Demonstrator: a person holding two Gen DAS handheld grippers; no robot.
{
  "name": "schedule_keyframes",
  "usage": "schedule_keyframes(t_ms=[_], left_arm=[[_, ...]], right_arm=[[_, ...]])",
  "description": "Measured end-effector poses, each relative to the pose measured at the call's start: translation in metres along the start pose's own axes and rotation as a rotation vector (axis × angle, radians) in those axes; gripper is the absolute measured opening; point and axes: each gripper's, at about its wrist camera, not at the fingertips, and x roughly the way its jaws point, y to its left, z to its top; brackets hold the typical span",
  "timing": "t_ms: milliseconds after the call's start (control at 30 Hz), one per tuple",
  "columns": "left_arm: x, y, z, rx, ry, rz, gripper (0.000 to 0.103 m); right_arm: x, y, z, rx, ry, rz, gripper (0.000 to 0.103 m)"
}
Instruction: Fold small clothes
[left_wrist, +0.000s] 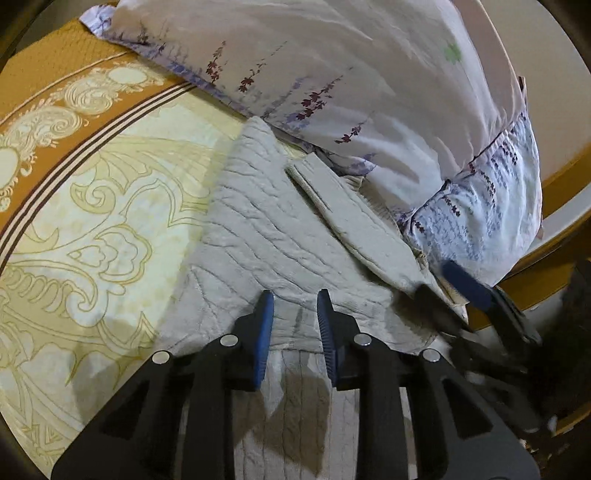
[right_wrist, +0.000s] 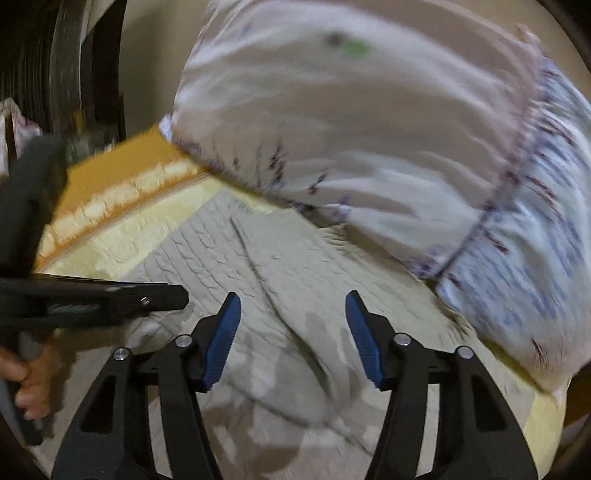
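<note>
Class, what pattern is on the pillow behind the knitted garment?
Pale pillow with purple-maroon floral sprigs, clearest in the left wrist view.

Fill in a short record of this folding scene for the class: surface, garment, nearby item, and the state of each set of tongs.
surface: bedspread, yellow and cream with an ornate pattern and an orange border
garment: pale grey cable-knit sweater lying on the bedspread, one part folded over on top
nearby item: floral pillow at the far side, overlapping the sweater's far edge
left tongs: open, empty, over the sweater's near part
right tongs: open wide, empty, above the sweater; view is blurred
fold state: partly folded, not a finished neat bundle
</note>
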Motion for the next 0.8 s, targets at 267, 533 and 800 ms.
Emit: schedule_keyframes(t_ms=[267,533,800], left_arm=[[0.001,0.0,-0.002,0.026,-0.009,0.006,0.026],[0.002,-0.003,-0.003,0.041,-0.016,0.018,0.026],[0.002,-0.005,-0.004,0.07,-0.018,0.034,0.026]], right_arm=[[0.059,0.011,0.009,0.025,0.108,0.0,0.037],[0.006,-0.064,-0.009,0.357,-0.031,-0.008,0.01],[-0.048,-0.169,-0.124,0.875,-0.061,0.004,0.01]])
